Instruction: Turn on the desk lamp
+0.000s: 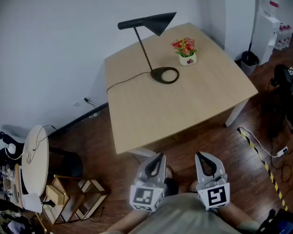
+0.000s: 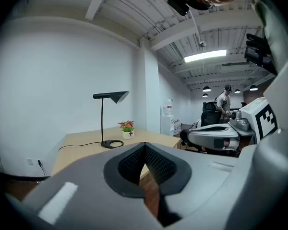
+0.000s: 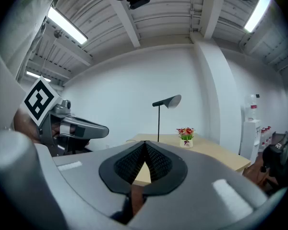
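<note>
head view: the left gripper (image 1: 159,156) and right gripper (image 1: 199,155) sit side by side close to the person's body, over the wooden floor (image 1: 112,130), jaws pointing toward the near edge of the desk (image 1: 176,106). the black desk lamp (image 1: 156,22) stands well ahead of both jaws, toward the desk's far side, its round base on the desktop and its cord (image 1: 124,82) trailing off to the left edge. a small flower pot (image 1: 187,53) stands just right of the lamp's base. both sets of jaws are well apart from the lamp.

left gripper view: the left gripper's (image 2: 144,144) jaws are clenched tip to tip with nothing between them. the desk lamp (image 2: 111,97) is ahead and left of the jaw tips, the flower pot (image 2: 127,129) just right of its base. the right gripper (image 2: 186,136) lies off to the right of the jaws.

right gripper view: the right gripper's (image 3: 145,142) jaws are likewise pressed together and empty. the desk lamp (image 3: 169,101) rises ahead, slightly right of the tips, the flower pot (image 3: 186,136) farther right on the desk (image 3: 216,153). the left gripper (image 3: 104,130) lies to the left.
</note>
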Tool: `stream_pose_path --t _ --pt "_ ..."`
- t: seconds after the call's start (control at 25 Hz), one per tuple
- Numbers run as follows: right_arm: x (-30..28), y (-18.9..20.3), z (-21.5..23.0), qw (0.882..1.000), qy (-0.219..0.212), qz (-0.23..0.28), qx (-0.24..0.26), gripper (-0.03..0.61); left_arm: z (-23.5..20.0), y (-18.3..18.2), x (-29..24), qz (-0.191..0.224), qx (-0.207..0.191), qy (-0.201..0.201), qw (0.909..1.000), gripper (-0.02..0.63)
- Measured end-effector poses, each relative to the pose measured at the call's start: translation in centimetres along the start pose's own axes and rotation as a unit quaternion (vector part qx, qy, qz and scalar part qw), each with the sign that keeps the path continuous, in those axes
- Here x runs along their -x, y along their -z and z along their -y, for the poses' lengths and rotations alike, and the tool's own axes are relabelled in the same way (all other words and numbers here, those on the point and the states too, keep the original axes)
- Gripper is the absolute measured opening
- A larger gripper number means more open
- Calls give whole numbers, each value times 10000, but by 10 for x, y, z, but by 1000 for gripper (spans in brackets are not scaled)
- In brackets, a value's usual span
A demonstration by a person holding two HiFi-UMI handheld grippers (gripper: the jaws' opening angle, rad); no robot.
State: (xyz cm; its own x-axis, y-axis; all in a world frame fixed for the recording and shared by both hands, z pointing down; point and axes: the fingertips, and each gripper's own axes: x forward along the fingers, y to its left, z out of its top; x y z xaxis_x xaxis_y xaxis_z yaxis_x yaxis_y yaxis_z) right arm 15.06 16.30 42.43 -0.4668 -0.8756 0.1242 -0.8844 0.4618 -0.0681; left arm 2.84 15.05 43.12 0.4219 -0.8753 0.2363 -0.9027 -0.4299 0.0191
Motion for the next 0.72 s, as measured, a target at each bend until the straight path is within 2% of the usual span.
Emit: stream_pose_path --t 0.24,0.72 --pt "-42 -5 8 9998 170 32 121 0 -33 -5 -38 49 17 109 9999 -2" --pt "-159 -30 -9 9963 641 -209 529 -1 -116 -23 -99 244 232 826 9960 -2"
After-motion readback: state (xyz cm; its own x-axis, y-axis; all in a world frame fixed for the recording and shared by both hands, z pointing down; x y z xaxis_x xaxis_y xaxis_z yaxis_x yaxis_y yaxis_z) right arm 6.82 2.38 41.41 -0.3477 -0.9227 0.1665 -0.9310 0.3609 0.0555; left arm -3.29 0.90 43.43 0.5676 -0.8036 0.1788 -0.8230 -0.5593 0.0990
